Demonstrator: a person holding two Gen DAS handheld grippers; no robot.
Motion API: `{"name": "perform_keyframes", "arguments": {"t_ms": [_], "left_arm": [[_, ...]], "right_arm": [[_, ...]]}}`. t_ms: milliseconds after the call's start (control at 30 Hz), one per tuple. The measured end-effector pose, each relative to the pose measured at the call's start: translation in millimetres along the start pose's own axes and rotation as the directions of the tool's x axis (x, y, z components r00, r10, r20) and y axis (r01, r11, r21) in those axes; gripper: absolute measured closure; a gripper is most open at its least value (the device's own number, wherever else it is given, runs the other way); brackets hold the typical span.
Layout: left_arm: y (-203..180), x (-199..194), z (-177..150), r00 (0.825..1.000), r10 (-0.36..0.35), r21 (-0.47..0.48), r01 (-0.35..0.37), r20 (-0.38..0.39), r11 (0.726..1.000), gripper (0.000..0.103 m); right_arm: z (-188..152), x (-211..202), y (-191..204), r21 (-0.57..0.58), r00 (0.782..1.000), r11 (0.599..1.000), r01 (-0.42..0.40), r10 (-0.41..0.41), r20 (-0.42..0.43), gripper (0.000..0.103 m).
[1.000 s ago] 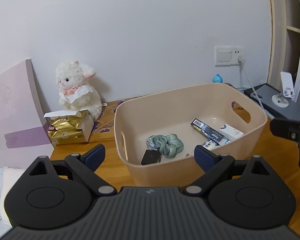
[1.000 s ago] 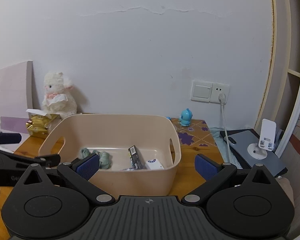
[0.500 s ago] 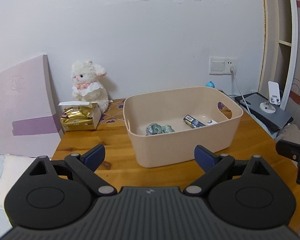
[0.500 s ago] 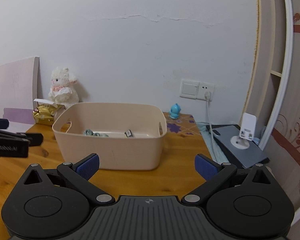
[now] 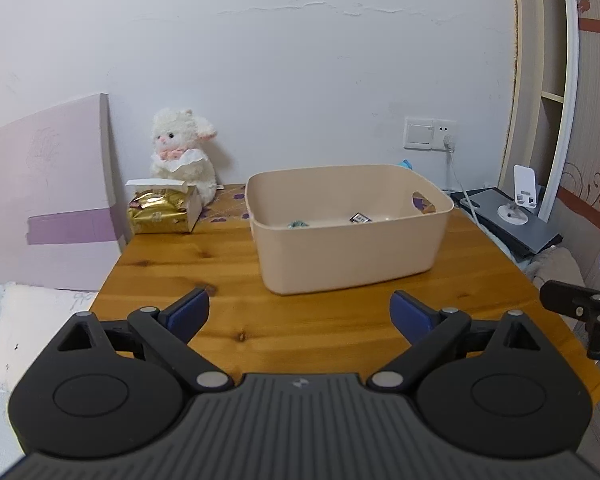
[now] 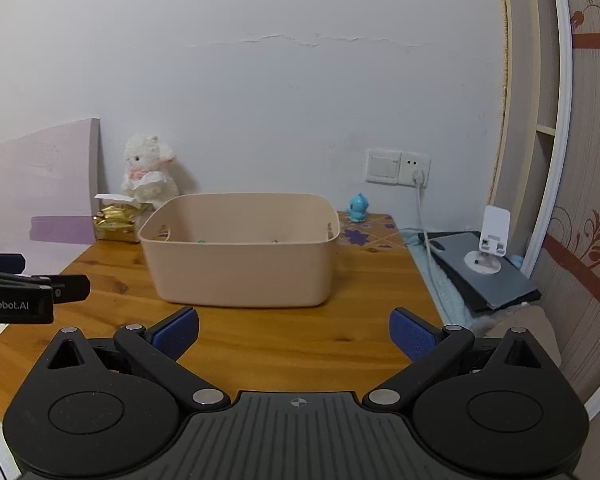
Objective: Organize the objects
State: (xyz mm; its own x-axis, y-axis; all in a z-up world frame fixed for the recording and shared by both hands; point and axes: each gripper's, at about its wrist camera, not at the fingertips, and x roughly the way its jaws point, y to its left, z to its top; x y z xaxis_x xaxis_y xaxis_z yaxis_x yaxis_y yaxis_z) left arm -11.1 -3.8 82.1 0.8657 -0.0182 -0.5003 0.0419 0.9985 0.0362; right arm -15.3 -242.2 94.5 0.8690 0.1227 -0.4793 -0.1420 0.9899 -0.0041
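A beige plastic basket (image 5: pixel 352 256) stands on the wooden table (image 5: pixel 228 264); it also shows in the right wrist view (image 6: pixel 240 268). Inside it I see the tip of a green scrunchie (image 5: pixel 298 224) and a dark packet (image 5: pixel 360 218); the rest is hidden by the wall. My left gripper (image 5: pixel 300 314) is open and empty, held back above the table's near edge. My right gripper (image 6: pixel 294 332) is open and empty, also back from the basket. Each gripper shows at the edge of the other's view.
A white plush lamb (image 5: pixel 180 156) and a gold tissue pack (image 5: pixel 162 212) sit at the back left beside a pink board (image 5: pixel 44 196). A blue figurine (image 6: pixel 358 208), a cable, a dark tablet (image 6: pixel 484 272) and a white phone stand (image 6: pixel 494 232) lie at the right.
Both grippers have pulled back and away from the basket, which now looks smaller and farther. Both stay open and empty.
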Motion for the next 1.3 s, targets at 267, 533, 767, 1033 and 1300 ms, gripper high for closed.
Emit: {"name": "perform_keyframes", "arguments": {"t_ms": [267, 533, 767, 1033, 1300], "left_arm": [[3.3, -25.0, -25.7, 1.0, 0.007, -0.027, -0.008, -0.025, 1.0, 0.006], [-0.8, -44.1, -40.6, 0.999, 0.022, -0.016, -0.023, -0.031, 1.0, 0.006], [-9.4, -69.4, -44.7, 1.0, 0.03, 0.007, -0.03, 0.001, 1.0, 0.006], [-7.7, -85.2, -47.3, 0.999, 0.048, 0.017, -0.048, -0.009, 0.999, 0.006], [0.1, -87.8, -44.3, 0.998, 0.063, -0.008, -0.063, -0.027, 0.998, 0.006]], "right_arm": [[-22.9, -19.7, 3.6, -0.001, 1.0, 1.0, -0.009, 0.009, -0.019, 0.0], [-39.4, -36.7, 4.9, 0.03, 0.999, 0.999, -0.022, 0.024, -0.046, 0.0], [-45.2, -52.6, 11.5, 0.007, 0.998, 0.999, -0.04, 0.04, -0.057, 0.0], [-43.7, -72.8, 9.6, -0.012, 0.998, 1.0, -0.016, 0.015, -0.056, 0.0], [-42.3, -75.1, 2.0, -0.004, 0.997, 1.0, -0.002, 0.002, -0.072, 0.0]]}}
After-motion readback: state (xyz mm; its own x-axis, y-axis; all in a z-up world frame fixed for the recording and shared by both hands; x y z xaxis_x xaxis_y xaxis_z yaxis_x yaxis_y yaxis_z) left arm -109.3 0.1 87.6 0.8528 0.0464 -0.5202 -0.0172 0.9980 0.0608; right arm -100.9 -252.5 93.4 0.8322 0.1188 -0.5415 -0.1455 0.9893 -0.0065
